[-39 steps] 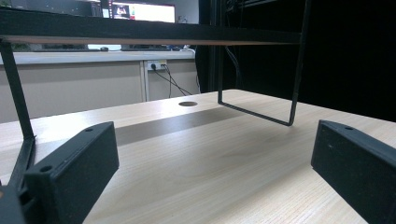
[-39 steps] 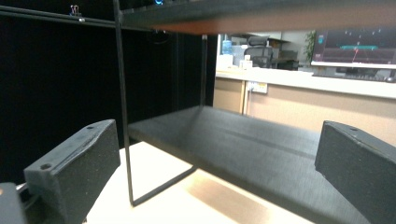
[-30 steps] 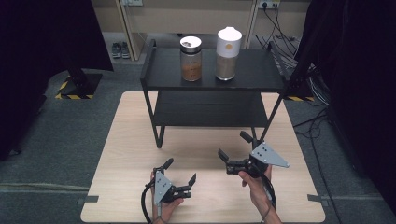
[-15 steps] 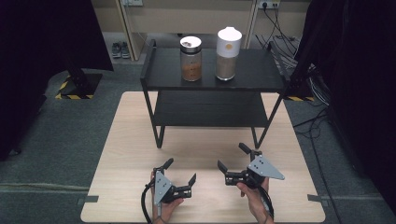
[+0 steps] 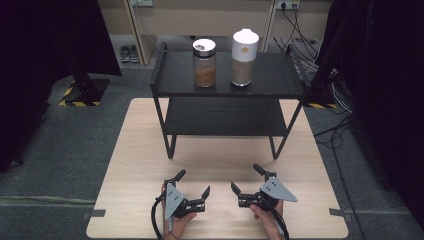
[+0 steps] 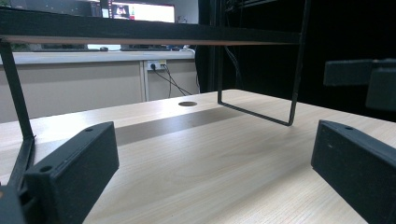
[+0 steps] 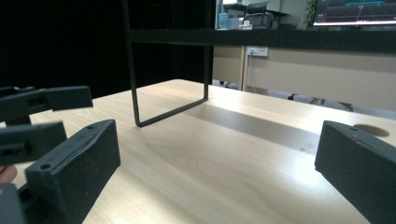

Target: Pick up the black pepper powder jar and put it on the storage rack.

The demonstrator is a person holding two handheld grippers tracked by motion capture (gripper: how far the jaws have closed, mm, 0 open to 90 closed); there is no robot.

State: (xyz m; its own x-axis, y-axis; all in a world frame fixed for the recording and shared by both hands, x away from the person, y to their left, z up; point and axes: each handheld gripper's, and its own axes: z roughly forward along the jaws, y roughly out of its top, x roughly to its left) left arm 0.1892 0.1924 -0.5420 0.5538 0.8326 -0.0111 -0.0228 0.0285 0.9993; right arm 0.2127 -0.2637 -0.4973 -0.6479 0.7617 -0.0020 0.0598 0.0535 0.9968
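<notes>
Pale wooden table (image 5: 140, 150) under black rack (image 5: 227, 82).

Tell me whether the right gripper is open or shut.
Open: the right gripper has its jaws spread wide with bare table between them, holding nothing.

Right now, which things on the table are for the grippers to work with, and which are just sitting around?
For the job, most likely:
- clear glass jar of brown powder on the black shelf rack
- white-lidded tall canister beside it
- left gripper and right gripper, both open and holding nothing

Just lying about:
- pair of shoes on the floor
- black cables behind the rack
</notes>
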